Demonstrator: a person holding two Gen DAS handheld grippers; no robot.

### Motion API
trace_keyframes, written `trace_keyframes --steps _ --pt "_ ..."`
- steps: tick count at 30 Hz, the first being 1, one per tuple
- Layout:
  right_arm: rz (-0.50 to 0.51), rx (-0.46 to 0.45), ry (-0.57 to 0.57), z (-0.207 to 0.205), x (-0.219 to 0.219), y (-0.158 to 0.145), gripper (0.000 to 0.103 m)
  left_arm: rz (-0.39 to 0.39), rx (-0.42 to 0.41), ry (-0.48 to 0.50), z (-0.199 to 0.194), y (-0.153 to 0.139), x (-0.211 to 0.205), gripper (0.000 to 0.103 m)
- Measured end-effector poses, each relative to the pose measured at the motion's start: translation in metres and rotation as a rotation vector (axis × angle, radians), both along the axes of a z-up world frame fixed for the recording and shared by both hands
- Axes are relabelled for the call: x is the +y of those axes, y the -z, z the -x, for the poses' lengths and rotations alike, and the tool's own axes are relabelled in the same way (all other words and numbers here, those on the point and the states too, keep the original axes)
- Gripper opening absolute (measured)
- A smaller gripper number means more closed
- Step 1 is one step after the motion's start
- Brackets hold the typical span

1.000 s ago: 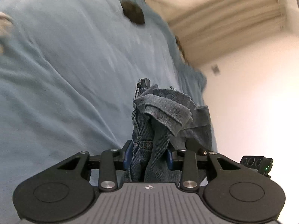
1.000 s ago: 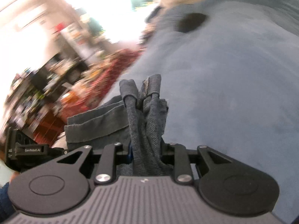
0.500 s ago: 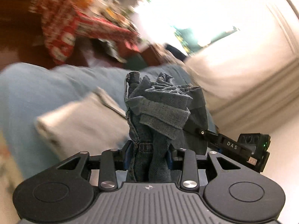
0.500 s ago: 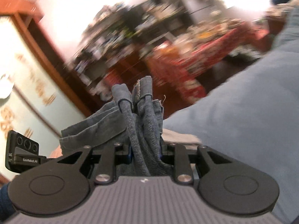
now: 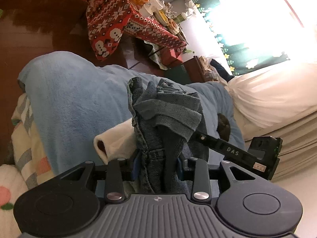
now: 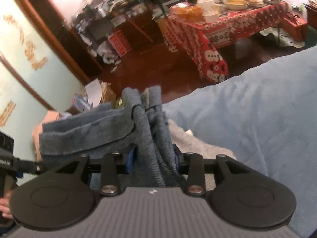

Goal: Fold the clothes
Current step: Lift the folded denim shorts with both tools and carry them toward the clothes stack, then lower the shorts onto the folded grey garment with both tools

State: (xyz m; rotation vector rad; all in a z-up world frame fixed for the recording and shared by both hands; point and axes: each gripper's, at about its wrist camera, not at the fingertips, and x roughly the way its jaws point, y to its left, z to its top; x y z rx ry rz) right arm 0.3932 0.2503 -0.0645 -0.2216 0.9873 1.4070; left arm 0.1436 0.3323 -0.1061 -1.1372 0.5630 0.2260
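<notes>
Both grippers, left (image 5: 156,167) and right (image 6: 151,163), clamped tight on bunched corners of the jeans (image 5: 166,119). Held up off the blue blanket (image 5: 79,99), edge stretched between them, probably to hang straight for a fold.

A blanket (image 5: 75,99) covers the bed, and everything here is placed from it. A folded cloth (image 5: 116,140) lies on the blanket. Denim jeans (image 5: 164,123) are held above the blanket, one bunch pinched in the left gripper (image 5: 157,166), another in the right gripper (image 6: 151,161), the fabric stretched between them. Beyond the blanket's far edge stands a table under a patterned tablecloth (image 6: 218,33), with dishes on it. Pillows (image 5: 267,97) lie beside the blanket.
</notes>
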Motion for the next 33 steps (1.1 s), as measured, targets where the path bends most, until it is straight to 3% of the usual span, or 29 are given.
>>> trace_keyframes --steps 2,4,5,6,12,17,20,22,24,27,30,33 --pt "-0.011 -0.043 0.039 -0.006 -0.002 -0.013 0.047 -0.004 -0.002 0.012 0.000 -0.001 0.001 0.036" --pt "-0.017 -0.066 0.076 -0.011 -0.006 -0.026 0.040 -0.007 -0.004 0.024 0.001 -0.002 0.002 0.036" --pt "-0.020 -0.083 0.086 -0.011 -0.007 -0.033 0.022 -0.020 -0.002 0.033 -0.001 -0.004 0.002 0.037" --pt "-0.021 -0.104 0.092 -0.006 -0.008 -0.039 0.015 -0.045 -0.002 0.040 0.000 -0.009 0.002 0.037" --pt "-0.063 -0.153 0.087 0.025 -0.009 -0.064 0.015 -0.190 -0.031 0.056 0.020 -0.043 0.001 0.037" --pt "-0.061 -0.177 0.120 0.055 -0.001 -0.063 0.016 -0.380 -0.095 0.146 0.007 -0.083 -0.009 0.036" --pt "-0.066 -0.165 0.158 0.054 0.005 -0.051 0.016 -0.452 -0.080 0.195 -0.019 -0.085 -0.009 0.029" --pt "-0.060 -0.160 0.179 0.050 0.013 -0.035 0.016 -0.503 -0.044 0.200 -0.036 -0.078 -0.004 0.015" --pt "-0.031 -0.142 0.201 0.043 0.021 -0.016 0.016 -0.497 0.011 0.161 -0.042 -0.063 0.005 0.006" --pt "-0.008 -0.102 0.219 0.033 0.032 0.010 0.016 -0.503 0.067 0.112 -0.044 -0.041 0.016 0.005" --pt "-0.007 -0.042 0.228 0.019 0.047 0.037 0.015 -0.432 0.096 0.083 -0.038 -0.026 0.026 0.005" --pt "-0.023 -0.046 0.228 0.015 0.046 0.037 0.015 -0.411 0.091 0.078 -0.036 -0.023 0.030 0.005"
